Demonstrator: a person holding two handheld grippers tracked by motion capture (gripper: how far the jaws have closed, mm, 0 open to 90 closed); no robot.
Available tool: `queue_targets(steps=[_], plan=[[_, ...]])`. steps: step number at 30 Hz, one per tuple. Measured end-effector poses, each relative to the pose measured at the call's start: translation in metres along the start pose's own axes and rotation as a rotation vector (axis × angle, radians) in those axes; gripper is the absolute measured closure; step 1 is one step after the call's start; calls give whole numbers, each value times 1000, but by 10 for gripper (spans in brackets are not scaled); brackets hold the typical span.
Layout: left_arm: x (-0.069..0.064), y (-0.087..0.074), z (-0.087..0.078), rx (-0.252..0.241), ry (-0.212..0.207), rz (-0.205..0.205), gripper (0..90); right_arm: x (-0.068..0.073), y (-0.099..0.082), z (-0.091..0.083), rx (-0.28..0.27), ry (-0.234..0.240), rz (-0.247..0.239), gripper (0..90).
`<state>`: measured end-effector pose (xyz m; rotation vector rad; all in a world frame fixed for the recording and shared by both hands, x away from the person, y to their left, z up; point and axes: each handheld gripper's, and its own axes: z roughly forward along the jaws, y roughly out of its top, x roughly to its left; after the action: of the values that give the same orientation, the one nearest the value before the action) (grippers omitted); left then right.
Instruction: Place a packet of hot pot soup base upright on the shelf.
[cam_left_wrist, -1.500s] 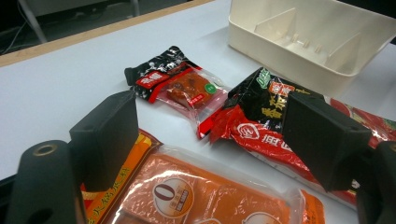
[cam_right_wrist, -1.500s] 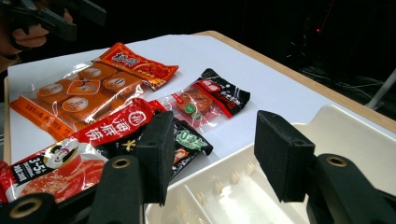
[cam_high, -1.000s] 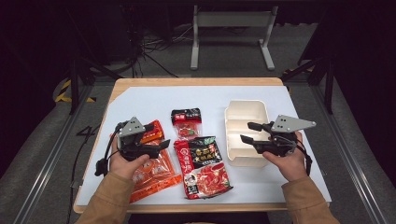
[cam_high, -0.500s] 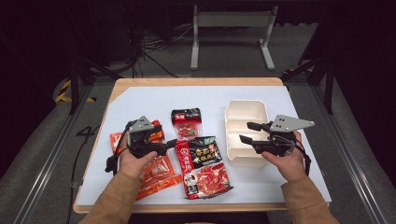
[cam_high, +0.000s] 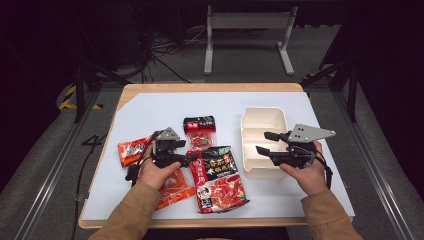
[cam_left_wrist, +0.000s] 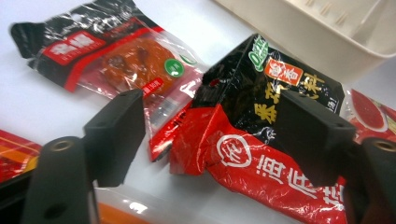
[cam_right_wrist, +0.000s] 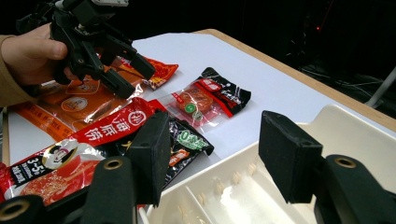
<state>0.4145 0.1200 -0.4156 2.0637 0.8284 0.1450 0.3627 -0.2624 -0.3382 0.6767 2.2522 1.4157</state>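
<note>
Two hand-held grippers over a white table (cam_high: 150, 107). The left gripper (cam_left_wrist: 210, 135) – jaws open – straddles the top edge of a large red-and-black sauce packet (cam_high: 217, 177), just beside a smaller packet (cam_high: 200, 131). The right gripper (cam_high: 262, 142), jaws open, hovers over a cream divided tray (cam_high: 262, 117).

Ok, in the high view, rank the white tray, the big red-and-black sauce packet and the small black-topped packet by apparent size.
1. White tray and big red-and-black sauce packet: they look about alike, too close to rank.
2. Small black-topped packet: clearly the smallest of the three.
</note>
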Motion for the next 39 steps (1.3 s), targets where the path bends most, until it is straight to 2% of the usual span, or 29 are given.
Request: queue_targets(steps=[7, 10, 13, 15, 20, 25, 26, 30, 36, 39], plan=[[2, -2, 8, 44, -24, -20, 297, 1, -1, 3, 13, 10, -1, 438], [3, -3, 11, 68, -30, -27, 334, 1, -2, 5, 18, 12, 2, 437], [5, -3, 17, 77, -59, -58, 382, 1, -3, 5, 23, 14, 6, 438], [5, -3, 19, 94, -66, -57, 419, 1, -3, 6, 22, 15, 4, 438], [5, -4, 21, 124, -59, -47, 474, 0, -3, 6, 24, 14, 4, 438], [7, -6, 26, 178, -57, -57, 536, 1, -3, 5, 23, 17, 4, 438], [8, -7, 27, 184, -69, -70, 536, 1, -3, 5, 23, 17, 4, 438], [11, -8, 29, 196, -105, -99, 607, 2, -2, 6, 27, 17, 0, 437], [9, -8, 29, 203, -107, -96, 689, 3, -2, 8, 32, 19, -4, 438], [10, -9, 28, 190, -115, -115, 771, 4, -2, 10, 37, 20, -7, 437]])
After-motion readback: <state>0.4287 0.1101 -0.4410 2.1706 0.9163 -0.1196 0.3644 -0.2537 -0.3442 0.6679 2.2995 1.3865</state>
